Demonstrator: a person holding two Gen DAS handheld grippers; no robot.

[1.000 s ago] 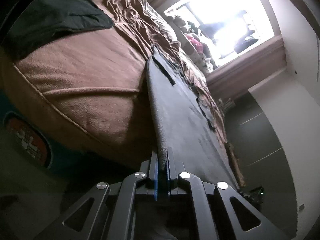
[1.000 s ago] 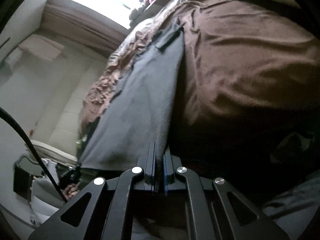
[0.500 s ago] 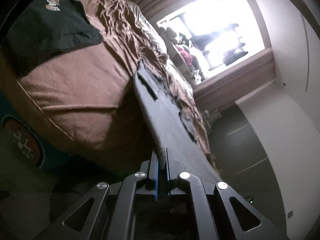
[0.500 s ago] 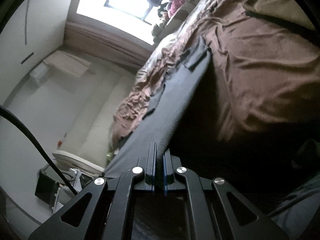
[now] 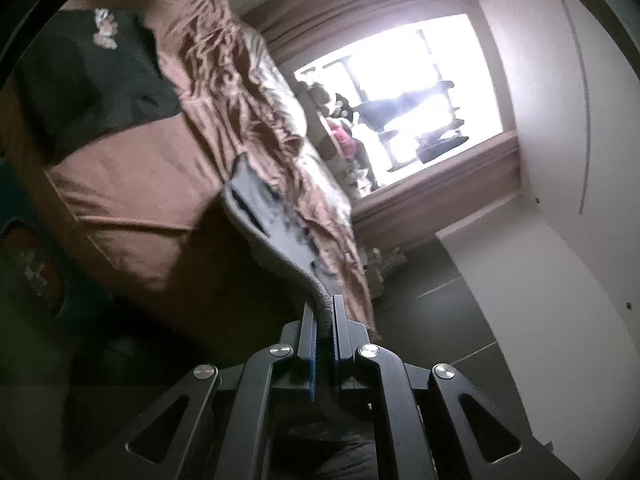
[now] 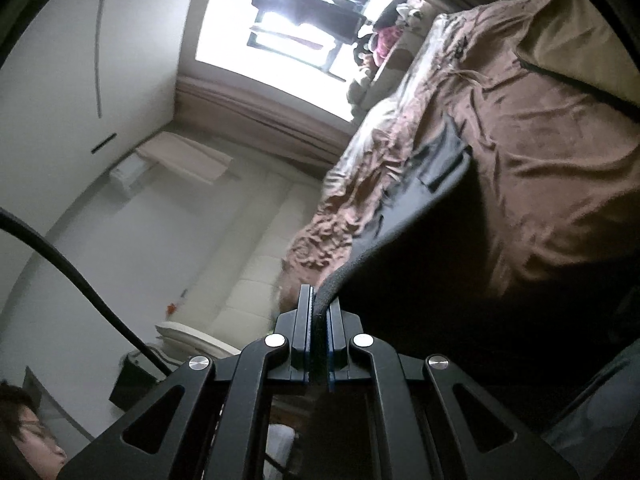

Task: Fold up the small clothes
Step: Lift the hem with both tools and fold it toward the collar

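Left wrist view shows the left gripper (image 5: 323, 312) pinching one edge of the gray cloth (image 5: 264, 216) and the right gripper (image 6: 319, 308) pinching another above the brown bed (image 5: 132, 184), and the cloth looks soft, light, floppy, best held by corners.

Your way ahead is taken up by the dark grey garment (image 5: 276, 236) stretched from both grippers toward the rumpled brown bedspread (image 5: 240, 92). A black T-shirt (image 5: 92, 80) covers the bed's far corner. Open air lies toward the window (image 6: 288, 16).
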